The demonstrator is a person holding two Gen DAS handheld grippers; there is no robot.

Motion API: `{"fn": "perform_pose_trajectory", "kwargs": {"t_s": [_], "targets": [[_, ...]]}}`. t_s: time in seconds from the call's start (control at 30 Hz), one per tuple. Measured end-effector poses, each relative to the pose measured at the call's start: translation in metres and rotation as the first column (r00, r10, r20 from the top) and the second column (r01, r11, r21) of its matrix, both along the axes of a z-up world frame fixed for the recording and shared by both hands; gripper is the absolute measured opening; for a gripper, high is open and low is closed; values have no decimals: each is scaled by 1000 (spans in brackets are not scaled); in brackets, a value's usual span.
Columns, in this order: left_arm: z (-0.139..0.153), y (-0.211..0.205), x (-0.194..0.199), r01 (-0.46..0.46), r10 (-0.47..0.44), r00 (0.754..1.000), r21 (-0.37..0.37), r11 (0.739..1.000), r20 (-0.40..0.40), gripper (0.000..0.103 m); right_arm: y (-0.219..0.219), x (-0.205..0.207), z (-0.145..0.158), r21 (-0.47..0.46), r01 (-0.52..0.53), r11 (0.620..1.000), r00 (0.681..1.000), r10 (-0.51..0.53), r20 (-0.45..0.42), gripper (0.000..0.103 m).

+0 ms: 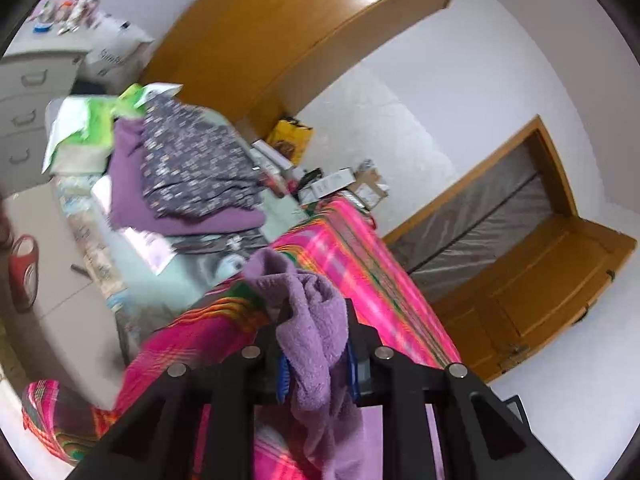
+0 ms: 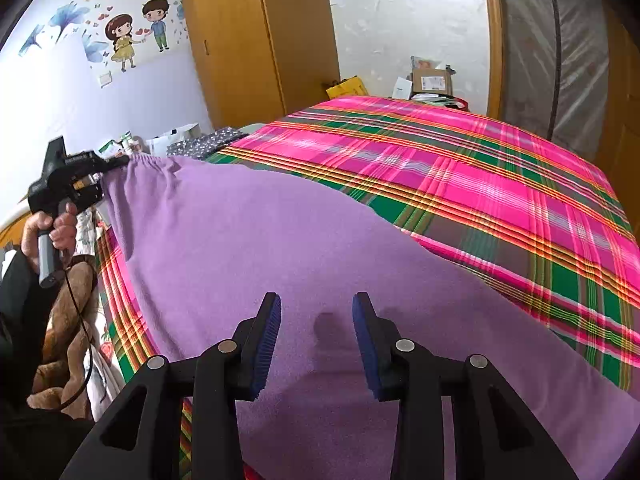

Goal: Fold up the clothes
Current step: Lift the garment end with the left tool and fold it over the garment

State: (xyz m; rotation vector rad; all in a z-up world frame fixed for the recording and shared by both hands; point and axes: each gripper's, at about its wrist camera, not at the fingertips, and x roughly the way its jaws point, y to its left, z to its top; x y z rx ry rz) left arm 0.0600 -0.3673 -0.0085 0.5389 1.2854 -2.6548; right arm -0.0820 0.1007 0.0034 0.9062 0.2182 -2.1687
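**Spreading a purple garment across the plaid bed**

Stretching away ahead of the right claw (image 2: 316, 340), the bed with its pink, green and orange plaid cover (image 2: 460, 168) carries the job. Over its near part lies the soft lilac fleece garment (image 2: 260, 248), one smooth broad layer that runs from under the right claw up to the far left, where its gathered elastic edge is lifted off the bed. No crease or doubled layer shows in it, so the folding of this piece is left to do, as far as I can judge; whether it is being laid out or shaken open again I cannot tell.

Beyond the left claw (image 1: 316, 320), at the far end of the bed, a pile of clothes sits: a dark floral printed fabric (image 1: 192, 168) lying on a deeper purple cloth (image 1: 184, 216). They look roughly folded and stacked, though the blur leaves that unsure.

The left claw is clamped on a bunched corner of the lilac garment, fleece spilling between and below its fingers. The right claw stands wide apart, gripping nothing, just above the cloth, with its shadow on the fleece between the blue pads (image 2: 268, 344).

Of containers, small cardboard boxes (image 2: 432, 80) and a yellow bag (image 2: 348, 87) stand beyond the far edge of the bed; their contents cannot be made out.
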Motion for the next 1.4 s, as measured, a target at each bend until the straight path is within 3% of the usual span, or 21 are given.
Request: {"fn": "perform_pose_trajectory", "kwargs": {"t_s": [0.27,0.47,0.77,0.97,1.17,1.27,1.4], "targets": [[56,47,-20,127,-138,985,-111,986,-100,21,3,0,2,-13,11,1000,1000,-10,3,39],[84,97,-38,258,-288,948,-202,945,-136,21,9,0,4,-42,25,999,1000,-25,19,39],[80,183,-63,493,-530,844,-275,826,-81,21,22,-4,5,-76,64,995,997,-61,42,39],[40,244,-86,659,-668,740,-279,699,74,21,33,-7,2,-79,109,991,993,-104,62,39],[-5,283,-101,753,-710,657,-271,600,254,22,47,-12,0,-94,166,982,983,-157,92,39],[-11,294,-97,765,-704,643,-300,570,300,23,54,-14,-1,-100,194,976,977,-184,107,39],[3,302,-82,752,-693,651,-381,537,308,30,61,-17,3,-123,214,969,973,-200,118,39]]}}
